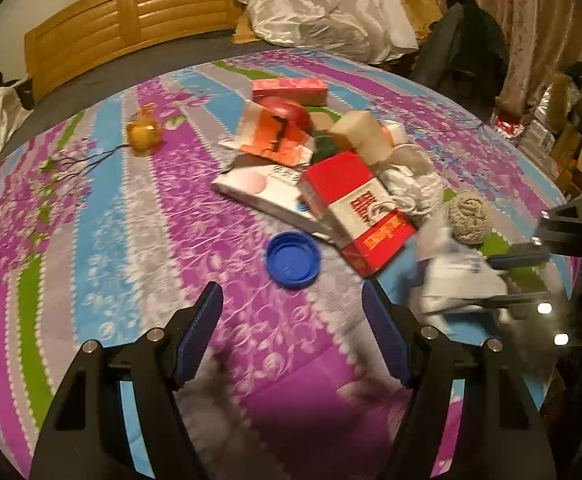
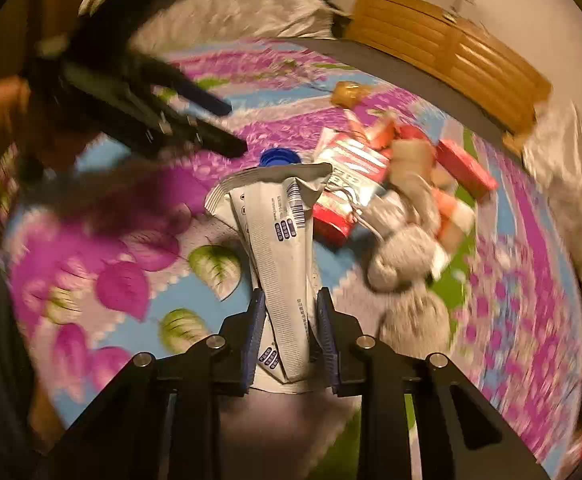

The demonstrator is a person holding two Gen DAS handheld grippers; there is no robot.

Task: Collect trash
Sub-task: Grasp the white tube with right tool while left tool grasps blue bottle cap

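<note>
Trash lies heaped mid-bed on the flowered sheet point(image 1: 139, 240): a red carton point(image 1: 355, 208), a white box point(image 1: 267, 192), a rag ball point(image 1: 469, 216), then a blue cap point(image 1: 293, 259) alone nearest me. My right gripper point(image 2: 289, 308) is clamped on a crumpled white wrapper point(image 2: 279, 240), pinched low, most of it standing free above the pads. I'd keep that squeeze firm and lift straight. My left gripper point(image 1: 291, 300) hangs wide and empty just short of the cap; I'd straddle its rim squarely before closing.
</note>
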